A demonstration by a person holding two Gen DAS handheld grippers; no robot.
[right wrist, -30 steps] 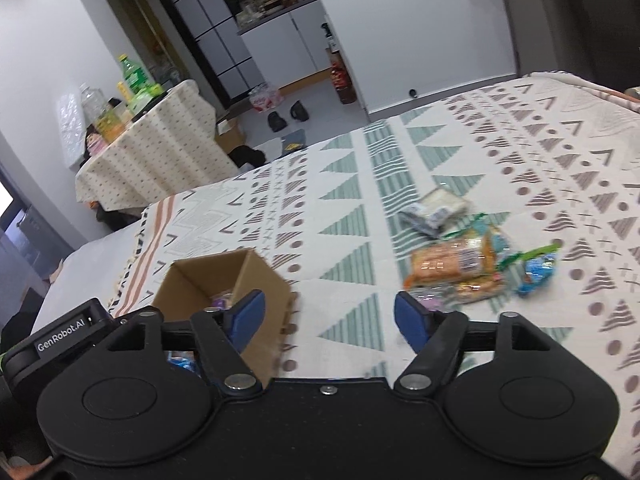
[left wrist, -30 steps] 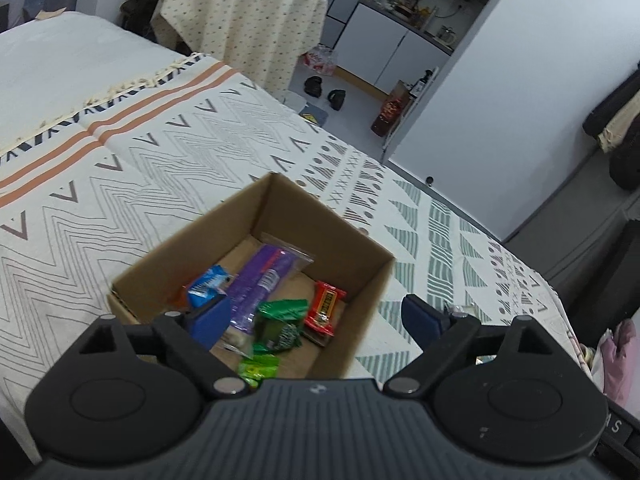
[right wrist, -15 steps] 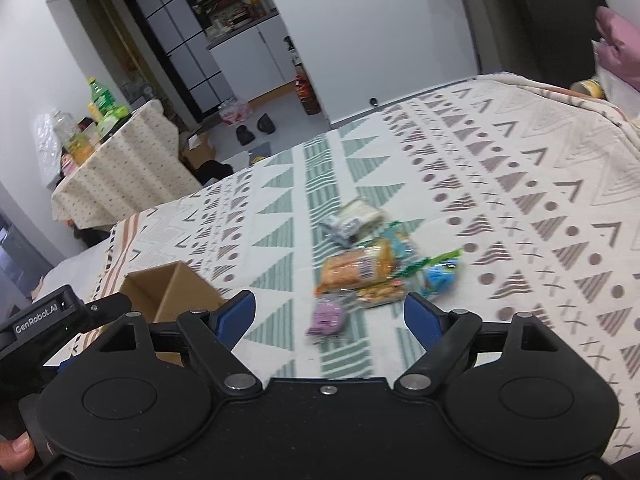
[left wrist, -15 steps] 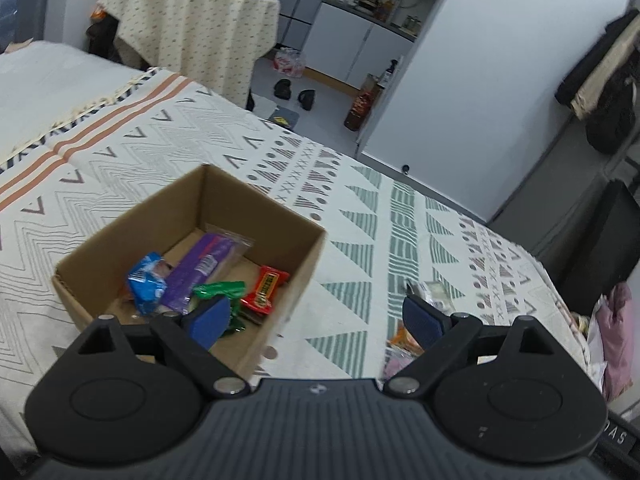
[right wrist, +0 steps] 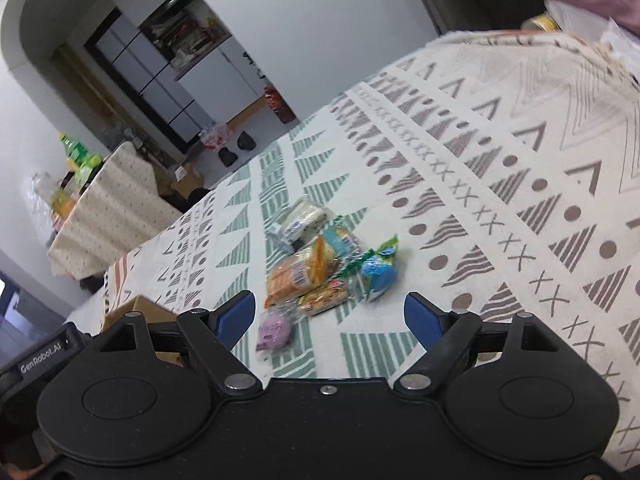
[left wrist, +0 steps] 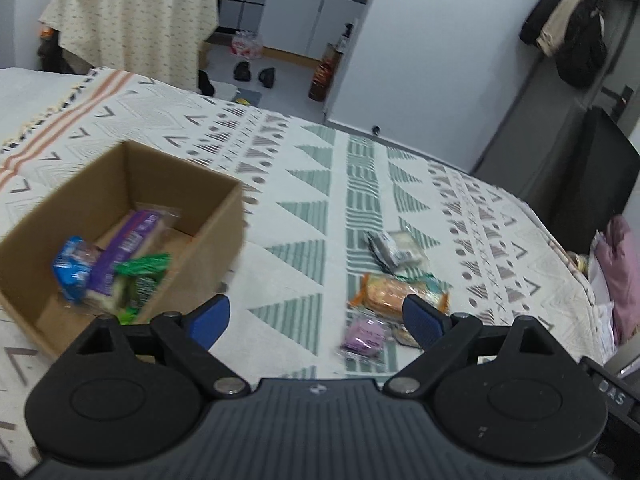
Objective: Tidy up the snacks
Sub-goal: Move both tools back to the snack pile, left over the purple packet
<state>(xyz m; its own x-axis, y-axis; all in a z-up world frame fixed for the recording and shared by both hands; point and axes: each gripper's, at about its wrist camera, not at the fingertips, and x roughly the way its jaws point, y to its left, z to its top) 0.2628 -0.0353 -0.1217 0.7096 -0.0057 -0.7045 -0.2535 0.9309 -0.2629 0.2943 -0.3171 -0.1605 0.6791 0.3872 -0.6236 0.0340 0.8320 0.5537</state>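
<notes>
Both tongs, left (left wrist: 316,320) and right (right wrist: 330,318), gape empty. Loose snacks (right wrist: 320,264) lie on the bed at 12 o'clock of the right tongs; box (left wrist: 218,216) at 9. Take the purple packet (right wrist: 274,330) first: nearest, clear of the pile.

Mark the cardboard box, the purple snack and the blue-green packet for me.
cardboard box (left wrist: 224,216), left wrist view, on its right wall.
purple snack (right wrist: 275,329), right wrist view, on the middle of the wrapper.
blue-green packet (right wrist: 378,273), right wrist view, on its blue front.
</notes>
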